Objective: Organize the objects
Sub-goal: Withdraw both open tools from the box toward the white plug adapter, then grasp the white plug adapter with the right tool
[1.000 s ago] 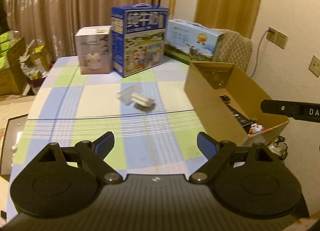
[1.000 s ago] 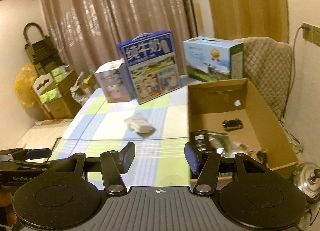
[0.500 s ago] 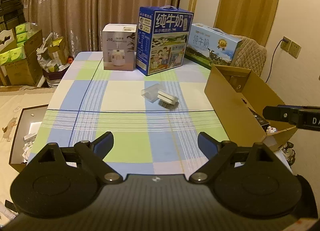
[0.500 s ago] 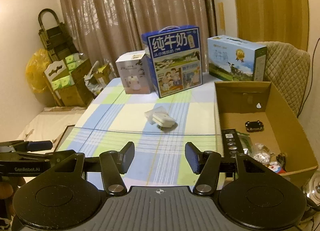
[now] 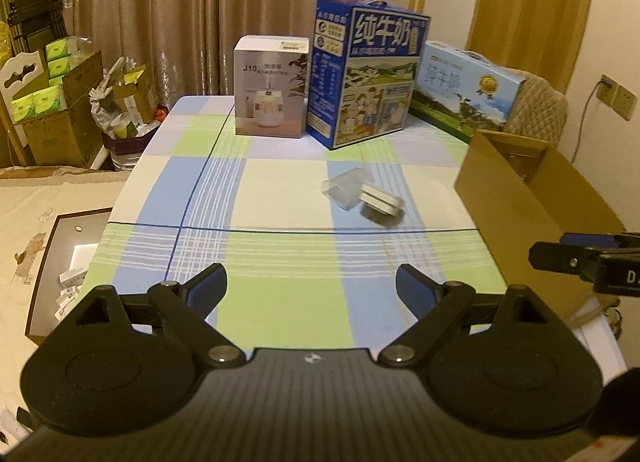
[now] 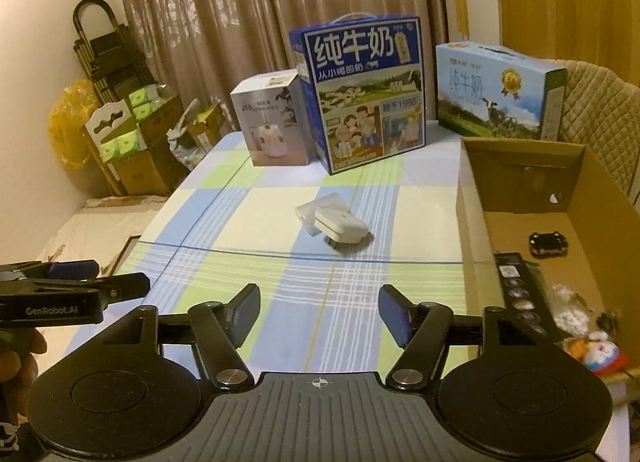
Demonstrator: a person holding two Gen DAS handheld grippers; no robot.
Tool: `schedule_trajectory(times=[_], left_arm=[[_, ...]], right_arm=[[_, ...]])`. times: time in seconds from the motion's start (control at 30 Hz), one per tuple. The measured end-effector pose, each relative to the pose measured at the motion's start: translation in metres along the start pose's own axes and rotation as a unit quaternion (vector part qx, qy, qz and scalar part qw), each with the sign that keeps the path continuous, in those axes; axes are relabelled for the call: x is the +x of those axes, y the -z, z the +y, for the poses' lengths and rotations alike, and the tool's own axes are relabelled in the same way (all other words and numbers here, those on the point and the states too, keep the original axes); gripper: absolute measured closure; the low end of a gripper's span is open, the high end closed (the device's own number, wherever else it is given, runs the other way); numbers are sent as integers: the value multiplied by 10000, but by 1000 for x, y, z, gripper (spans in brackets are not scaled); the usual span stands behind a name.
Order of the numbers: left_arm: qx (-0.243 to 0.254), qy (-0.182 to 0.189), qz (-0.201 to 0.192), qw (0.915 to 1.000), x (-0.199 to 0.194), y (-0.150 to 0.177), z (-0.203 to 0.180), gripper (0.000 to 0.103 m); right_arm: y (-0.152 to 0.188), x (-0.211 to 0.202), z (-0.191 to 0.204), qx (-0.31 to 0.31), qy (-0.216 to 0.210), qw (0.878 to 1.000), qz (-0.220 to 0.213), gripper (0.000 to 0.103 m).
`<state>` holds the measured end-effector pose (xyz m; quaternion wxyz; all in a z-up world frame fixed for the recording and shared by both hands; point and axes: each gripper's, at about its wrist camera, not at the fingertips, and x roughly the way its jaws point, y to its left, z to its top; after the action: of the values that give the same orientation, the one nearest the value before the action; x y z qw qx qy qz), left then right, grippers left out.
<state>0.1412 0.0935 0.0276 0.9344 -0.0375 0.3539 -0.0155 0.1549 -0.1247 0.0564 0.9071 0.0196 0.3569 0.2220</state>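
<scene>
A small white object in a clear plastic wrap [image 5: 362,193] lies in the middle of the checked tablecloth; it also shows in the right wrist view [image 6: 334,221]. An open cardboard box [image 6: 520,203] stands at the table's right side and holds several small items, among them a black box [image 6: 518,288] and a toy [image 6: 602,352]. My left gripper [image 5: 311,284] is open and empty above the near end of the table. My right gripper [image 6: 319,312] is open and empty, near the box's left wall.
A tall blue milk carton box [image 5: 362,73], a white humidifier box [image 5: 270,87] and a light blue milk box [image 5: 466,89] stand at the far end of the table. Cardboard boxes and bags [image 5: 60,101] sit on the floor to the left. A padded chair [image 6: 600,109] is behind the cardboard box.
Both grippers have pulled back and risen from the table, so the objects look smaller and farther. Both stay open and empty. Nothing on the table has moved.
</scene>
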Motion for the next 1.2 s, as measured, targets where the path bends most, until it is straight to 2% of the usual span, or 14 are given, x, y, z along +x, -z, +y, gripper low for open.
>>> schedule_trajectory(times=[0.67, 0.83, 1.2], left_arm=[[-81, -179, 134, 9997, 148, -28, 20, 8], [-38, -198, -3, 9998, 173, -35, 23, 1], [-123, -61, 48, 9999, 210, -46, 42, 1]], right_arm=[[-22, 146, -40, 254, 173, 9991, 308, 30], [-27, 171, -42, 163, 115, 9996, 204, 27], [-37, 221, -47, 139, -109, 9998, 12, 24]])
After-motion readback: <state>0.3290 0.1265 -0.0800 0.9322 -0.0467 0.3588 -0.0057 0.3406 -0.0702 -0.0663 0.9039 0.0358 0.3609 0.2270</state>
